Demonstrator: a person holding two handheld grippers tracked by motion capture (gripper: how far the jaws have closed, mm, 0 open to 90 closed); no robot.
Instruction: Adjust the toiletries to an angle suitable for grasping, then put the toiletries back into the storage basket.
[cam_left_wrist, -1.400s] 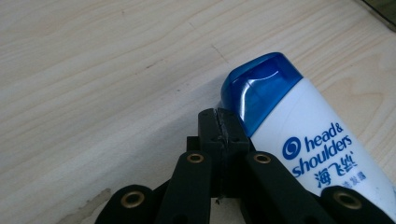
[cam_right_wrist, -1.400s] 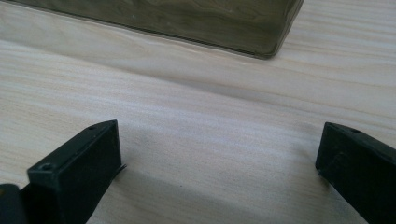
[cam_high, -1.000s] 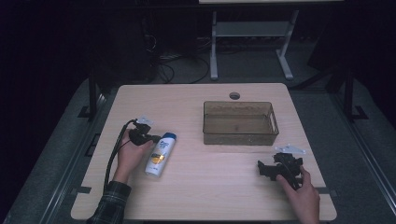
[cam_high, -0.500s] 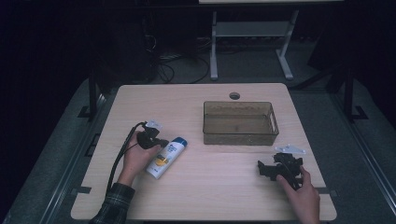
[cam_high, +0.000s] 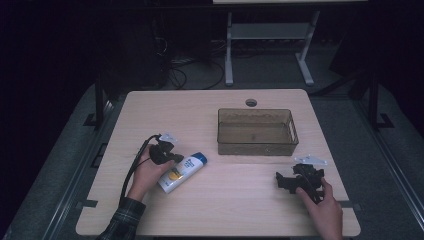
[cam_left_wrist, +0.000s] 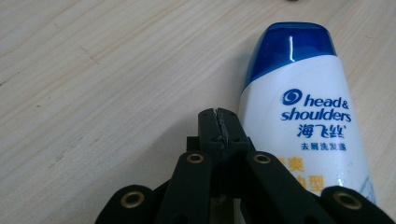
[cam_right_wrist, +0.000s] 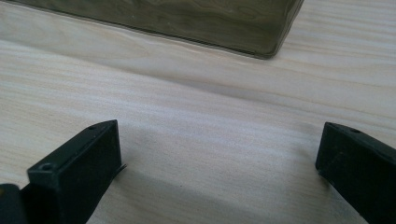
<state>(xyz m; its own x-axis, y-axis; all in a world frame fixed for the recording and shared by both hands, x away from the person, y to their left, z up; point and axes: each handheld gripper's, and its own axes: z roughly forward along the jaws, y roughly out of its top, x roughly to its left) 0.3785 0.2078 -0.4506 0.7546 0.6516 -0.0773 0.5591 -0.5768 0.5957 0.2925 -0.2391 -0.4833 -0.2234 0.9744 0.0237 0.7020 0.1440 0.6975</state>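
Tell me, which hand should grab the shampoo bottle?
Probably left. The left tongs sit right beside the shampoo bottle, though shut. The right tongs are open but far across the table.

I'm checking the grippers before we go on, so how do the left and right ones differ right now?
The left gripper has its jaws shut with nothing between them, beside the shampoo bottle; the right gripper has its jaws wide open near the clear bin. Both are black, hand-held, and low over the table.
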